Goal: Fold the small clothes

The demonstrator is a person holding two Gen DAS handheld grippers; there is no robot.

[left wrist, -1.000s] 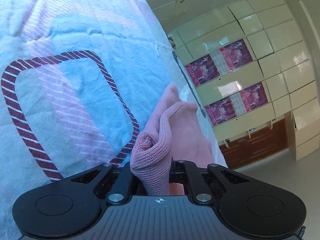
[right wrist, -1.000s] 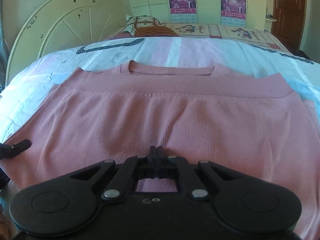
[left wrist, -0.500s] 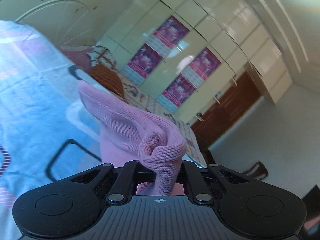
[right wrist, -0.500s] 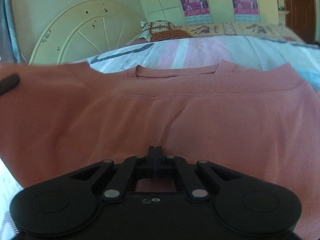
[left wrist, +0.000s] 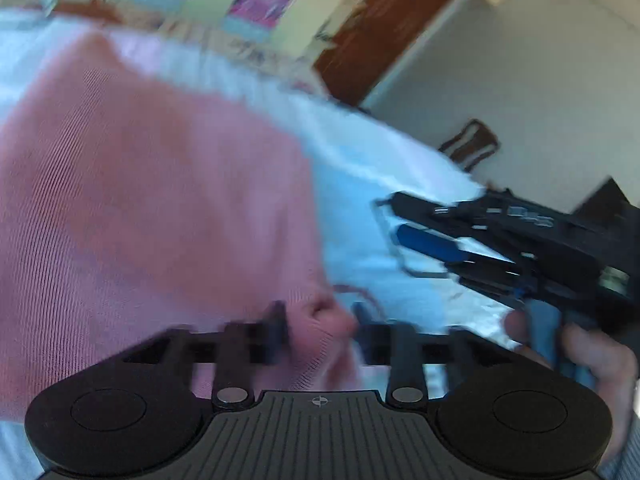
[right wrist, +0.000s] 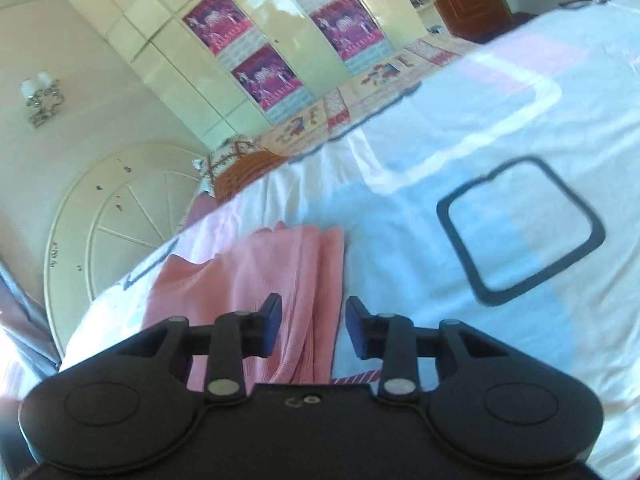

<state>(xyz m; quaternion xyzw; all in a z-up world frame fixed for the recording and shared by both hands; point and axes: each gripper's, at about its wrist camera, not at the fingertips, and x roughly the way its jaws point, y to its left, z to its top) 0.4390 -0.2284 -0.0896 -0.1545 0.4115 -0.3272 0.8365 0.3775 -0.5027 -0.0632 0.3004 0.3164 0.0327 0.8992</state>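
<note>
The pink knit sweater lies folded into a narrow strip on the bed. My right gripper hovers over its right edge, jaws opening, with no pad on the cloth. In the blurred left wrist view the sweater fills the left side. A bunched corner of the sweater sits between the fingers of my left gripper, whose jaws are opening and no longer pinch it. The right gripper also shows there at the right, held by a hand.
The bedsheet is white, blue and pink with dark rounded squares. A round cream headboard and pillows lie beyond the sweater. Wardrobe doors with posters, a brown door and a chair stand across the room.
Both grippers, shut on the sweater before, now stand apart from it. The left one swung across over the garment; the right one rolled and pulled back, and the sweater now lies folded narrower.
</note>
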